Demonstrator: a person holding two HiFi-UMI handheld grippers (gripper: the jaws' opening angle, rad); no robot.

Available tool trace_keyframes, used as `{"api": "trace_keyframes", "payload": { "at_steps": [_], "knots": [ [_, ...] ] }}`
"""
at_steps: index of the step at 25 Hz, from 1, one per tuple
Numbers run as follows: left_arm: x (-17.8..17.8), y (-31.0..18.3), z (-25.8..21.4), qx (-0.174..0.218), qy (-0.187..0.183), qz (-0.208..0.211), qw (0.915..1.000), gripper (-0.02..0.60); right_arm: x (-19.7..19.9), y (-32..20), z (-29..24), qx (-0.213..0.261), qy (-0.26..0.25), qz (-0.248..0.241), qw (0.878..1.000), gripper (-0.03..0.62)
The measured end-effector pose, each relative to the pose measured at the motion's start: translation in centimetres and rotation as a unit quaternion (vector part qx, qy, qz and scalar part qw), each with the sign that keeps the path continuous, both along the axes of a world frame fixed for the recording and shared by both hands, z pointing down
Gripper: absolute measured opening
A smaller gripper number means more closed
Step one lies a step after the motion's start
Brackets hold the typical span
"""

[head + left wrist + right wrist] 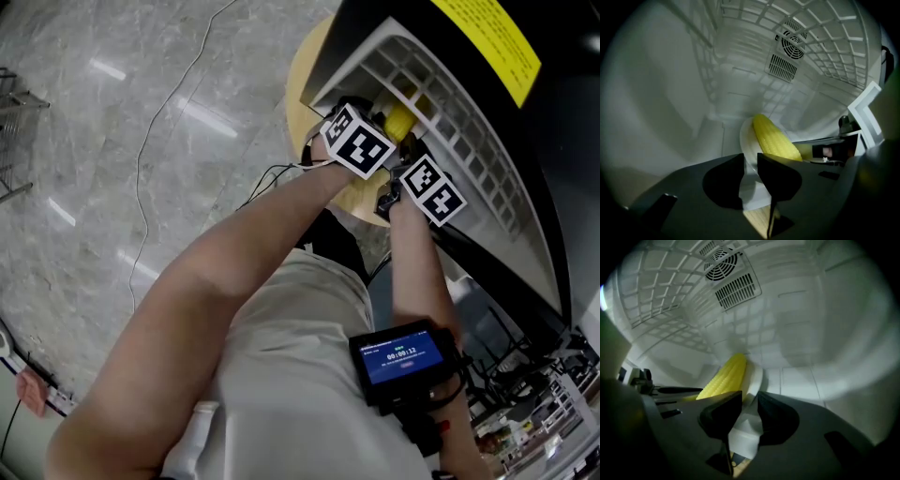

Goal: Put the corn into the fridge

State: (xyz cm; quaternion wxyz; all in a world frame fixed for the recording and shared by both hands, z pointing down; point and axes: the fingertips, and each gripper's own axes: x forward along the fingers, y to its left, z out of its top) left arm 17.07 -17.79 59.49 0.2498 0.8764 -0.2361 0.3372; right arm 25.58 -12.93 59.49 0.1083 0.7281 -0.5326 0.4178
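A yellow corn cob (774, 139) lies on a small white plate (746, 140) inside the white fridge (679, 108). My left gripper (750, 161) is shut on the plate's near rim, with the cob just beyond its fingers. From the other side, the right gripper (749, 400) is shut on the rim of the same plate (757, 375), the corn (724, 376) lying to the left of its jaws. In the head view both marker cubes, left (359, 142) and right (432, 190), sit at the fridge opening with the corn (398, 120) showing between them.
A fan grille (792, 44) and vent are set in the fridge's back wall. A white wire shelf (834, 51) runs overhead. Under the fridge is a round wooden table (305, 84). A cable (141, 178) trails on the marble floor. A screen device (403, 356) is strapped to the right forearm.
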Motion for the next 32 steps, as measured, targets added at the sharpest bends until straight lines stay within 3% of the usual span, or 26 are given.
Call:
{"api": "trace_keyframes", "payload": {
  "at_steps": [7,16,23,32],
  "knots": [
    [-0.9,-0.5,-0.2,0.026,0.008,-0.017,0.9995,0.071,0.7,0.7,0.0,0.002,0.022,0.012,1.000,0.103],
    [-3.7,0.8,-1.7,0.049,0.050,-0.006,0.9976,0.071,1.0,2.0,-0.6,0.028,0.030,0.040,0.998,0.098],
    [-5.6,2.4,-1.3,0.027,0.047,0.003,0.9986,0.069,1.3,2.6,-1.1,0.042,0.030,0.045,0.998,0.014],
    [-8.0,3.6,-4.2,0.045,0.067,0.027,0.9964,0.009,-0.9,3.9,-4.2,0.088,0.012,0.012,0.996,0.008]
  ]
}}
